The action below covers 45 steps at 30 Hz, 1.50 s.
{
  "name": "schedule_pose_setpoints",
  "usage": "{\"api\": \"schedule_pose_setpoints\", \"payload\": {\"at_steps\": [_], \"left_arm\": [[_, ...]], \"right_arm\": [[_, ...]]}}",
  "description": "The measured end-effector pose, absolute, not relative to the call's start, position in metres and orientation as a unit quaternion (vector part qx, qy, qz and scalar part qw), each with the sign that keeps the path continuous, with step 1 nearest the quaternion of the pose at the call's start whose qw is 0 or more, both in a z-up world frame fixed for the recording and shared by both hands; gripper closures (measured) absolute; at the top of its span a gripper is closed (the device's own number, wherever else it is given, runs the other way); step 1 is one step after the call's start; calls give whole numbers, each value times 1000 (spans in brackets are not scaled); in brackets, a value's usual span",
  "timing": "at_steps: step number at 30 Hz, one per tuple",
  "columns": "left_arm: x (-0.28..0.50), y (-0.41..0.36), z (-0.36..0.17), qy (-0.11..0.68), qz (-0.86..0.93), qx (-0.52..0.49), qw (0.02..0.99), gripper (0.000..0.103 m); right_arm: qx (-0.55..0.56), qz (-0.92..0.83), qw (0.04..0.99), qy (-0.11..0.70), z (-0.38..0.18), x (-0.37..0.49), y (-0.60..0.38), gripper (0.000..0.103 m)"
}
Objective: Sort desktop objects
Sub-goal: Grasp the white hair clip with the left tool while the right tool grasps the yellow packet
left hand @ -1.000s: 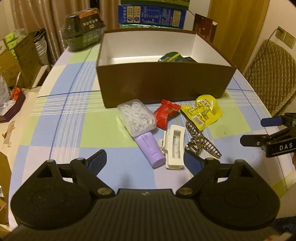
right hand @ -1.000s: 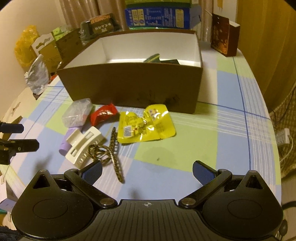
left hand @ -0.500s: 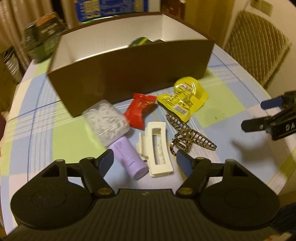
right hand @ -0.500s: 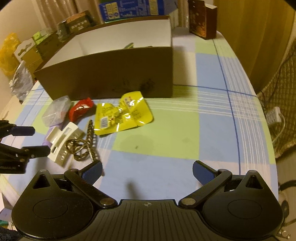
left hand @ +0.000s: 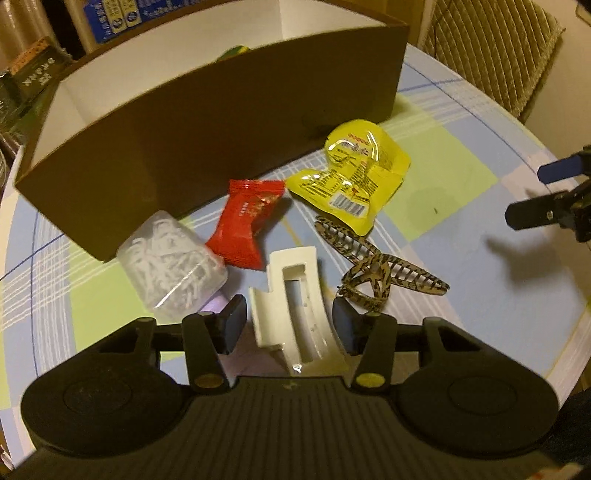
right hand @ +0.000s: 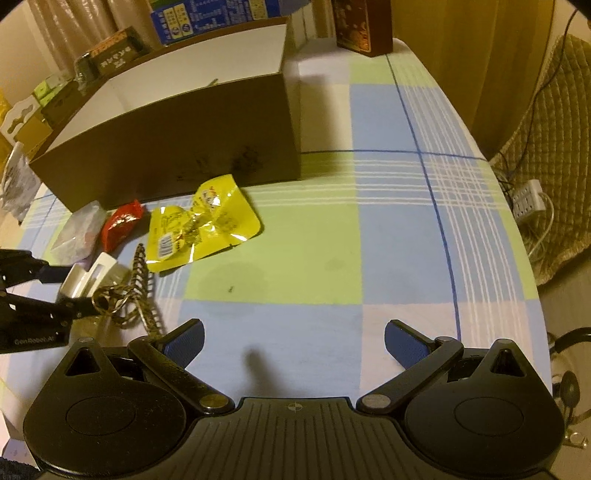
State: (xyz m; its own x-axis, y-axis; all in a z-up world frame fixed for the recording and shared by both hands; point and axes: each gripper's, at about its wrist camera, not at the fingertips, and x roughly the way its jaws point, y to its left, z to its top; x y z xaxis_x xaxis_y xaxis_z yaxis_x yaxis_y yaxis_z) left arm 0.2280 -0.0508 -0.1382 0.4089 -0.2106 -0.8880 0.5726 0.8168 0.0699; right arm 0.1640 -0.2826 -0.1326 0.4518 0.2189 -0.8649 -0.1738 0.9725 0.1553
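Observation:
A white hair claw (left hand: 291,295) lies on the checked tablecloth between the fingers of my left gripper (left hand: 290,325). Its jaws are closing, and a thin gap still shows at the left pad. Beside the claw lie a leopard-print hair claw (left hand: 376,266), a red sachet (left hand: 247,218), a yellow packet (left hand: 351,184) and a clear box of white bits (left hand: 171,258). Behind them stands an open brown box (left hand: 207,140). My right gripper (right hand: 293,339) hangs open over bare cloth, to the right of the pile, with nothing between its fingers. It also shows at the right edge of the left wrist view, as right gripper (left hand: 546,195).
A quilted chair (left hand: 491,48) stands past the table's right edge. Behind the brown box are a blue carton (right hand: 207,18), a dark green pack (right hand: 110,55) and a dark brown case (right hand: 364,26). A power strip (right hand: 530,199) lies on the floor at the right.
My left gripper has dropped and moved in over the white hair claw, and its jaws have narrowed around it. My right gripper has shifted slightly and stays wide open.

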Motion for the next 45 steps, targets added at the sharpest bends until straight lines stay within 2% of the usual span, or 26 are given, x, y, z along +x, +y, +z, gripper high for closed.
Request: {"api": "schedule_pose_setpoints", "payload": {"at_steps": [1,6,17,28,34,45], "left_arm": [[230,-52,-141,495,-239,184,815,62],[233,-53,-148,493,-221,186,821,67],[222,-35,-120,480,-199,151,841,67],[224,-7,-76,444,-167,97,875,67],[229,10,-73,444,-141,86,881,67],[232,32,-80,456,-122,73,879,67]], "right_arm": [[23,114,852,511,-133,164,-284,2],[27,112,850,514,-136,168,-286,2],[22,143,850,507,-137,180,-274,2],[-46,211,859,464,-156,208,-232,2],[-75,244,848,465,-176,219,-212,2],[-111,304,839,438,-179,239,-205,2]]}}
